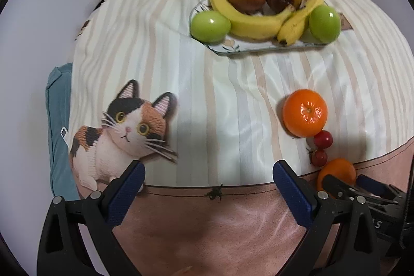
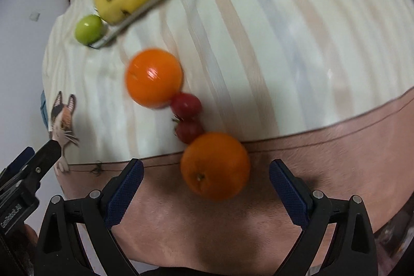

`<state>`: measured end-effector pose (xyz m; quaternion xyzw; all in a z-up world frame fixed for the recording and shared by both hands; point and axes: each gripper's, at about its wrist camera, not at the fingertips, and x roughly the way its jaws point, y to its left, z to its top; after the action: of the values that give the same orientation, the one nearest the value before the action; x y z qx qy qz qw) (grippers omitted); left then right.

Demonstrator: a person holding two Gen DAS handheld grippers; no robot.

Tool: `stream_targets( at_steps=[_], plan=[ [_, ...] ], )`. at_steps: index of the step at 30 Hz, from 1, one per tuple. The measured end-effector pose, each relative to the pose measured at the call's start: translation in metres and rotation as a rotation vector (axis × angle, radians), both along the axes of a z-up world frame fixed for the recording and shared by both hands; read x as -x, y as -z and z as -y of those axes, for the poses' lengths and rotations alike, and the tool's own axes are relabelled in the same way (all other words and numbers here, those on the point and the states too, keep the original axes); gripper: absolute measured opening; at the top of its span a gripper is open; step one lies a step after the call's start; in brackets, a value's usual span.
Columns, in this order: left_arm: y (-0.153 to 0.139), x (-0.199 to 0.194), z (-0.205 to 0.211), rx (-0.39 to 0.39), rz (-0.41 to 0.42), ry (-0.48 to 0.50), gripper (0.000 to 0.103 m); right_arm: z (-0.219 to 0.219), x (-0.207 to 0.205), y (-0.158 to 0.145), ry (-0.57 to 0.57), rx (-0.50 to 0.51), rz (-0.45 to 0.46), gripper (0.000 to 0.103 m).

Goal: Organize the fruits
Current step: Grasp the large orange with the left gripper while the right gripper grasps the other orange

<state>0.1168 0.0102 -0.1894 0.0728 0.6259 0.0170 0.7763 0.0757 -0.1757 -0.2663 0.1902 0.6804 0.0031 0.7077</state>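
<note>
My right gripper [image 2: 205, 172] is spread wide, empty, around the near orange [image 2: 214, 166] on the pink blanket [image 2: 336, 159]. Firm, smooth, likely rolls; I'd pinch its widest middle.

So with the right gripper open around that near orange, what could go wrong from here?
1. The near orange touches a small red fruit, which touches a second red fruit and the far orange. Closing the right gripper could nudge the chain and send them rolling.
2. They sit on soft, wrinkled bedding, so rolling may be unpredictable.
3. The plate is already crowded; a green apple sits at its rim and might be knocked off.
</note>
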Motion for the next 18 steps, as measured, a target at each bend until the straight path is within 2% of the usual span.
stream_targets(
  at_steps=[1, 3, 7, 12, 18],
  plan=[
    [0.002, -0.001, 0.002, -0.001, -0.009, 0.008, 0.101, 0.001, 0.001, 0.006, 0.013, -0.014, -0.009, 0.095],
    [0.005, -0.004, 0.007, 0.002, -0.025, 0.020, 0.101, 0.002, 0.002, 0.015, 0.023, -0.025, -0.016, 0.083],
    [0.009, -0.011, 0.023, 0.004, -0.048, 0.058, 0.101, -0.001, 0.005, 0.021, 0.018, 0.023, -0.002, 0.068],
    [0.013, -0.026, 0.045, 0.030, -0.072, 0.114, 0.101, 0.004, 0.011, 0.015, 0.027, 0.019, 0.014, 0.066],
    [0.038, -0.060, 0.072, 0.087, -0.168, 0.176, 0.101, 0.032, 0.011, -0.016, 0.051, 0.063, 0.078, 0.066]
  ],
)
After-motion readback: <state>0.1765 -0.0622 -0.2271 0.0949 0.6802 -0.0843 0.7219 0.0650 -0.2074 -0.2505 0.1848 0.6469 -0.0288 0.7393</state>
